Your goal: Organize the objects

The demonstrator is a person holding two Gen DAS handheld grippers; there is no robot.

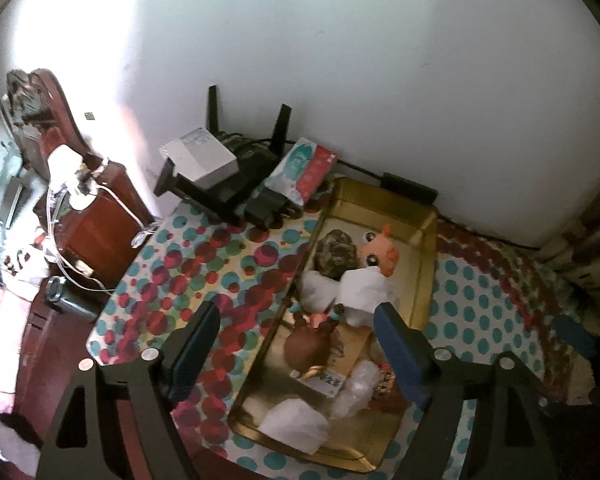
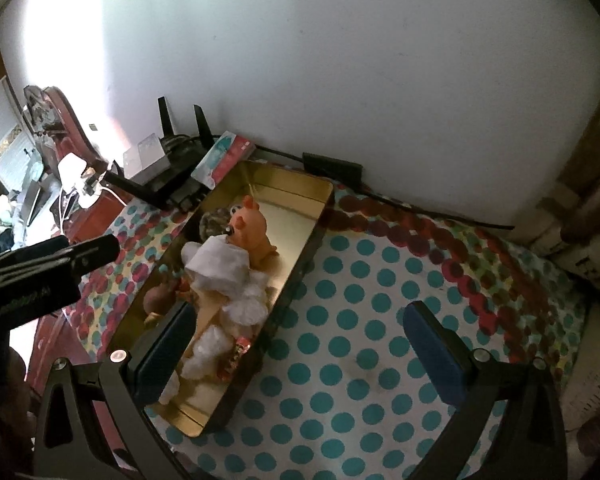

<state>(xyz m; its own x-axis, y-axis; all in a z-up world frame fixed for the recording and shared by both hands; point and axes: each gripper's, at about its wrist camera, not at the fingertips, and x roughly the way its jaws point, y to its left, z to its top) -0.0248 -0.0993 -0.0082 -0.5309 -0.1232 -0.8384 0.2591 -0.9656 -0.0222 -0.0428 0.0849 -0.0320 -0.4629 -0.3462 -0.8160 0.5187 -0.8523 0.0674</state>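
Observation:
A long gold tin tray lies on the dotted tablecloth. In it are an orange toy animal, a folded white cloth, a mottled round lump, a brown ball, white crumpled wads and small bits. My left gripper hangs open above the tray's near half, nothing between its pads. My right gripper is open over the tray's right wall and bare cloth, holding nothing. One of the left gripper's fingers shows at the left of the right wrist view.
Against the white wall stand a black router with a white box on it, a tissue pack and a black power brick with its cable. A red-brown wooden cabinet with white cables stands left of the table.

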